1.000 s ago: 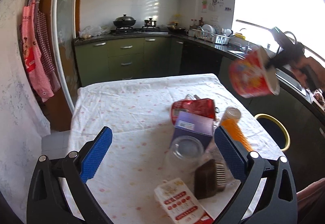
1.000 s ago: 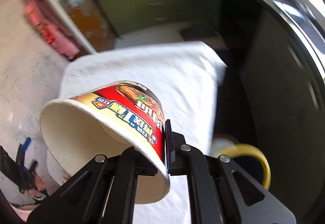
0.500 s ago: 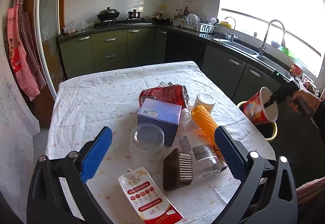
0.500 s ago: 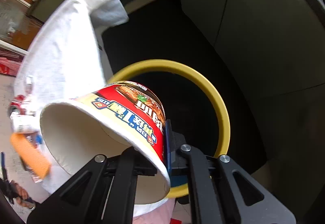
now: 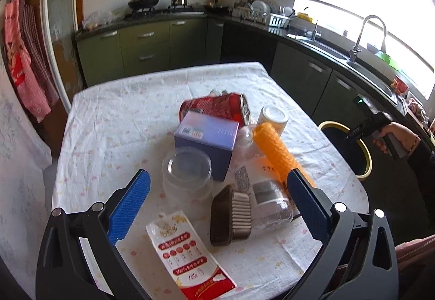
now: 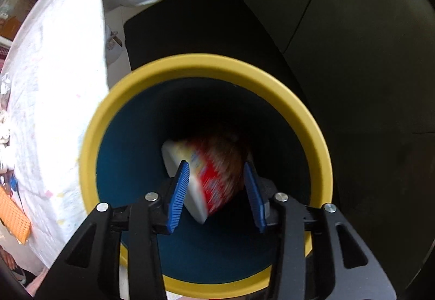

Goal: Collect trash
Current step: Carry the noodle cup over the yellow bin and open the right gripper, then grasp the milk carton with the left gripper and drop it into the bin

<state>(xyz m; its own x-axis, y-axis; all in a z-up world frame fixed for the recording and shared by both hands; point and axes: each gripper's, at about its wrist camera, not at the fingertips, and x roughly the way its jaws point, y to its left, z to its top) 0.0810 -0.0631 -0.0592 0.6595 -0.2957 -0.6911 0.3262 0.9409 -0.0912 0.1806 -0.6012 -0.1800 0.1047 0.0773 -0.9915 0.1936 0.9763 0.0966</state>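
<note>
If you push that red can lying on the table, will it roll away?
Probably a little. The red can lies on its side, so it is apt to roll. It looks dented, and the purple box sits right against it, which would likely stop it rolling that way. It seems empty, so likely light.

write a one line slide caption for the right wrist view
Right hand-held gripper, jaws opening, drops a noodle cup into the yellow-rimmed bin.

Daylight blows out the window (image 5: 380,0) (pure white glare); fisheye bends the edges, the bin's interior (image 6: 204,115) is dark, the falling noodle cup (image 6: 209,169) motion-blurred.
</note>
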